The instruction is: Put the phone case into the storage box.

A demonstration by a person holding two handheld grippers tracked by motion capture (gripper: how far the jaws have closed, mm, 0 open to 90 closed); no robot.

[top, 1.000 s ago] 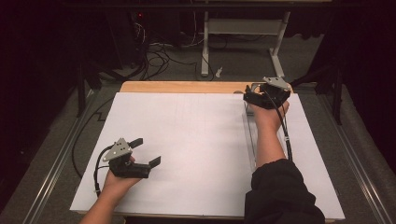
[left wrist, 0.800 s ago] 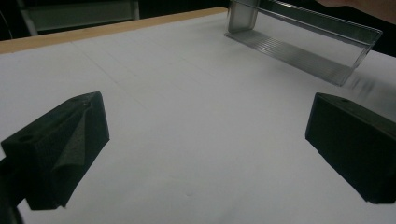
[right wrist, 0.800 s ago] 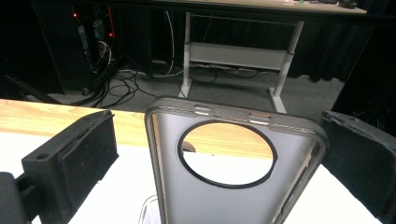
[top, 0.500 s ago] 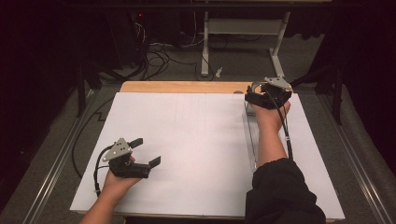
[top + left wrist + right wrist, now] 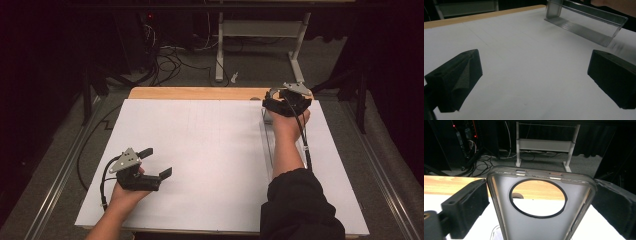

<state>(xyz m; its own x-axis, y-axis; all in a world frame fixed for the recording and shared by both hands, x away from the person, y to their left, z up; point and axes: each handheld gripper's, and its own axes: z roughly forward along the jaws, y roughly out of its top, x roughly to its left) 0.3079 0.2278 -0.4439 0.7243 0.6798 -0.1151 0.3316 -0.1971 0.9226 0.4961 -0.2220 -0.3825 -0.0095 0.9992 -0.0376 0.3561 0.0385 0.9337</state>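
1. The right gripper is out at the far right of the table, by the wooden strip. Its jaws pinch a grey phone case across the width, one pad on each long side.
2. The case stands between those jaws, tilted away from the hand, with the round camera hole just beyond the pads and the top edge farthest out. I cannot tell whether its lower end touches the table.
3. To do the carry well, I'd hold the squeeze even. The case is thin and springy, so too much pressure could bow its walls and pop it out sideways.
4. The wrist should stay level, because a twist could lever the case against one pad.
5. A clear tray lies just behind and below that gripper, under the forearm. If the case goes there, I'd line up the long sides first and lower it slowly.
6. The left gripper rests well off to the near left, jaws spread wide with nothing between them. It could come over to steady the tray.
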